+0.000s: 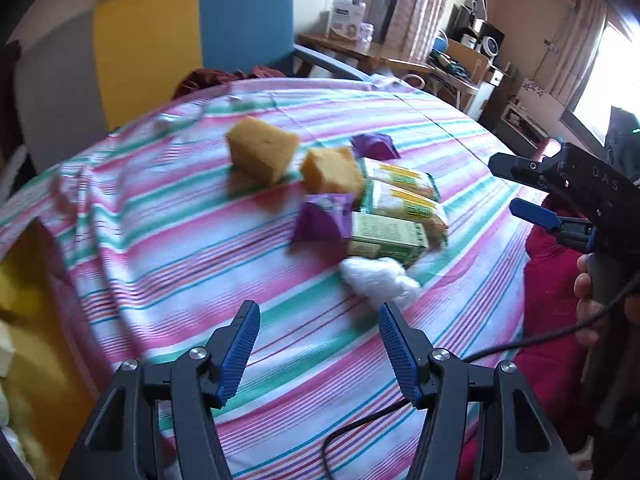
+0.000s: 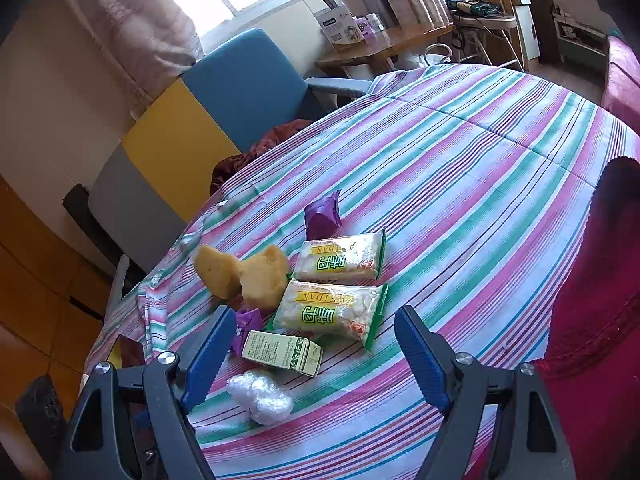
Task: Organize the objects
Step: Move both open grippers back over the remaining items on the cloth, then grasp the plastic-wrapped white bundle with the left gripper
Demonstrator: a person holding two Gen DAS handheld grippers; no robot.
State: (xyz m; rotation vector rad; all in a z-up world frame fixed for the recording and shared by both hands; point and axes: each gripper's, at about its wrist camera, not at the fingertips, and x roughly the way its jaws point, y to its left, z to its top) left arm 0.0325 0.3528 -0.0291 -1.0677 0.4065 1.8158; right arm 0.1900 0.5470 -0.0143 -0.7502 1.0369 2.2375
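On the striped tablecloth (image 1: 160, 240) lie two yellow sponges (image 1: 262, 152) (image 1: 332, 170), two purple packets (image 1: 374, 146) (image 1: 322, 218), two clear snack packs with green ends (image 1: 400, 176) (image 1: 404, 204), a small green-and-white box (image 1: 386, 236) and a white plastic wad (image 1: 380, 278). My left gripper (image 1: 318, 312) hovers open just short of the wad, nothing between its fingers. My right gripper (image 2: 316, 314) (image 1: 506, 184) is open above the box (image 2: 282, 352) and the wad (image 2: 260, 396), holding nothing. The right wrist view shows the packs (image 2: 340, 258), the sponges (image 2: 264, 280) and a purple packet (image 2: 322, 216).
A blue and yellow chair (image 1: 192, 36) stands behind the table. A yellow container (image 1: 28, 320) sits at the table's left edge. Red cloth (image 1: 552, 264) lies on the right, where a hand (image 1: 586, 292) holds the right gripper. A black cable (image 1: 360, 428) crosses the near cloth.
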